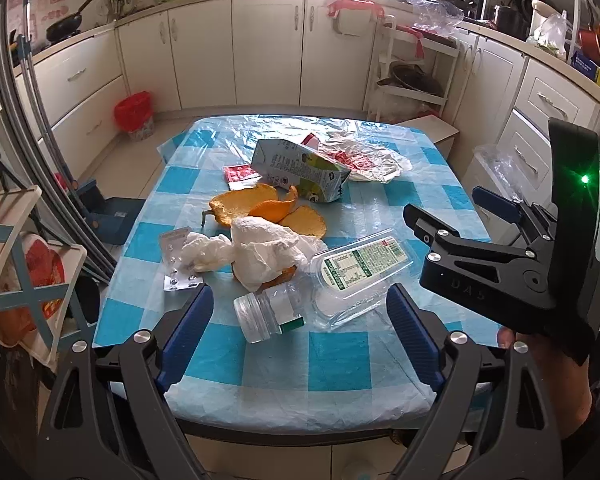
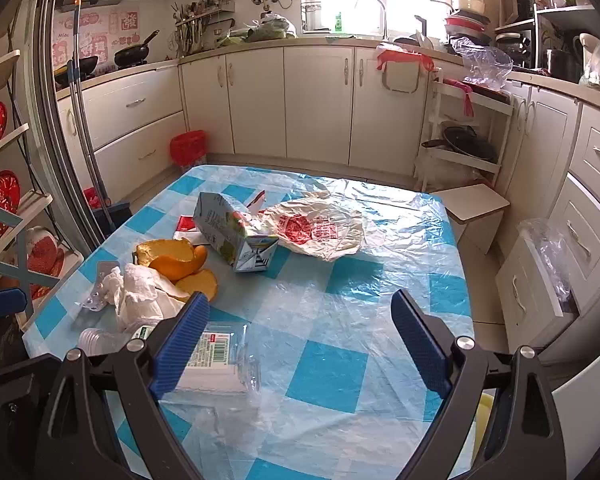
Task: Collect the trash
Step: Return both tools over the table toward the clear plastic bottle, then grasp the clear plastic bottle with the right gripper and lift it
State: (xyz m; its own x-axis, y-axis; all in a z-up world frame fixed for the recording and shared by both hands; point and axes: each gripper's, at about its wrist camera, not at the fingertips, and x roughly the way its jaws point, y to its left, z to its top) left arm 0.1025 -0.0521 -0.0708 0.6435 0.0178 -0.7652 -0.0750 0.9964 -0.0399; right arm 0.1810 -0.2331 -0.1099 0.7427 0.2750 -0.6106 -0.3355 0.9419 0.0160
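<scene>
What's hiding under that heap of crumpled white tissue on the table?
Orange peel pokes out from behind and beneath the crumpled white tissue, and a foil blister pack lies partly under its left end. Whatever else sits beneath the middle of the heap is covered.

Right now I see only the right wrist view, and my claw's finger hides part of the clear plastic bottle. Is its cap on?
Observer: Yes. In the left wrist view the clear plastic bottle lies on its side with its cap on, pointing toward the near table edge.
Operator: Does the left claw hold anything?
Observer: No. The left claw is open and empty. The bottle lies just ahead, between its fingers.
Operator: Does my claw touch the bottle?
Observer: No. Seen from the left wrist, the right claw is open and sits to the right of the bottle, apart from it.
</scene>
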